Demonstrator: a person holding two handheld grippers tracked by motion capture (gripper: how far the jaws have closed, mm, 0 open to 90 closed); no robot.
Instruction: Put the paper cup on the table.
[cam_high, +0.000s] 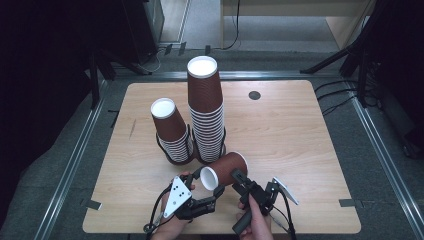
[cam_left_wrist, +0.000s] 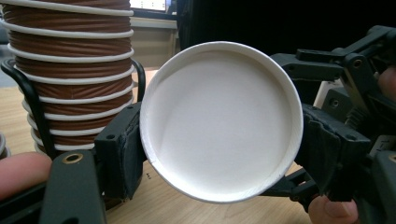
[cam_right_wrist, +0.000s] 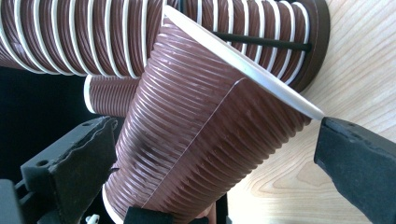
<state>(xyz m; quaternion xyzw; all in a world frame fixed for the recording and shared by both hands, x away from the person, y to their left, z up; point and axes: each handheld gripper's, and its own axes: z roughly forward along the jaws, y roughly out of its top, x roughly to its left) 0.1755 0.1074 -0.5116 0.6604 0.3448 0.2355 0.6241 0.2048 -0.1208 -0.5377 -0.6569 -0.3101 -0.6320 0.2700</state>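
Fingers of the left gripper (cam_high: 212, 192) clamp the cup (cam_high: 227, 169) base; right gripper (cam_high: 239, 181) fingers apparently straddle it, wide.

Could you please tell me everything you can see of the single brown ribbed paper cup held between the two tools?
The single brown ribbed paper cup is horizontally ridged outside, with a side seam, a white rolled rim and a white recessed base. It lies tilted on its side above the light wooden table, in front of the two cup stacks, base end toward the person. The left tool is shut on its base end; the right tool's jaws flank its wall, though contact is unclear.
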